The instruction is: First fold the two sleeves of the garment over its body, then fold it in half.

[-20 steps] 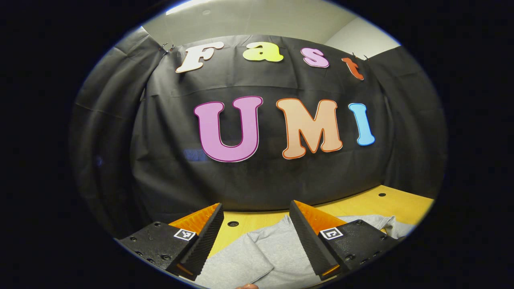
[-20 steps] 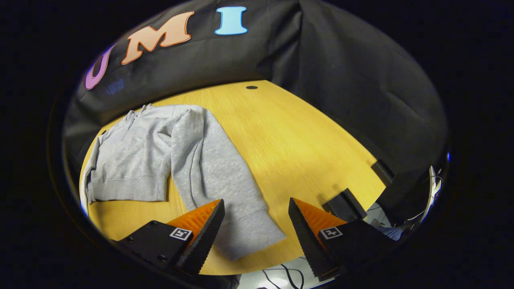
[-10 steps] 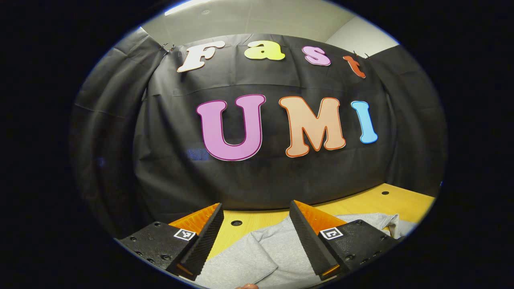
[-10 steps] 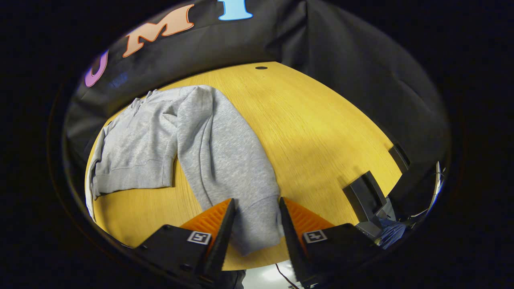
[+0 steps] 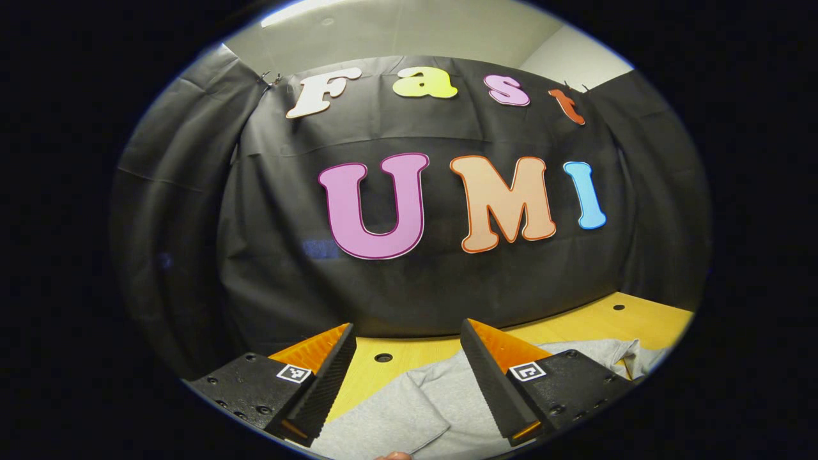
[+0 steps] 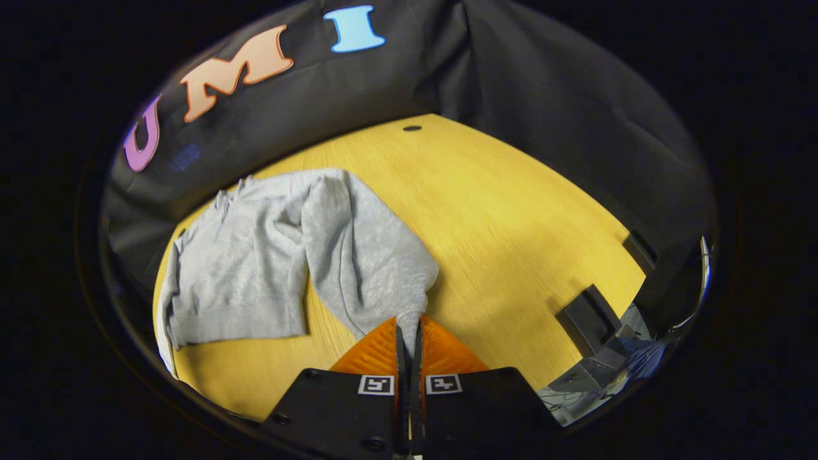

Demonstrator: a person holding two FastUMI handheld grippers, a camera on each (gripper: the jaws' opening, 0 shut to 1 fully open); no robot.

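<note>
Right tongs (image 6: pixel 409 332) pinch the grey garment's (image 6: pixel 255 268) sleeve cuff (image 6: pixel 412 319); left tongs (image 5: pixel 406 367) gape wide above it

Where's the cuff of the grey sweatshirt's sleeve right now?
In the right gripper view, the cuff is pinched between the fingers of the right hand-held gripper, low at centre, above the wooden table and right of the sweatshirt's body.

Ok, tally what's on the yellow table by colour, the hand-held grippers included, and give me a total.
Grey: 1, the hooded sweatshirt, its sleeve pinched by the right hand-held gripper.
Black: 2, the blocks at the table edge.
Hand-held grippers: 2, counting the open left hand-held gripper.
Total: 5.
</note>
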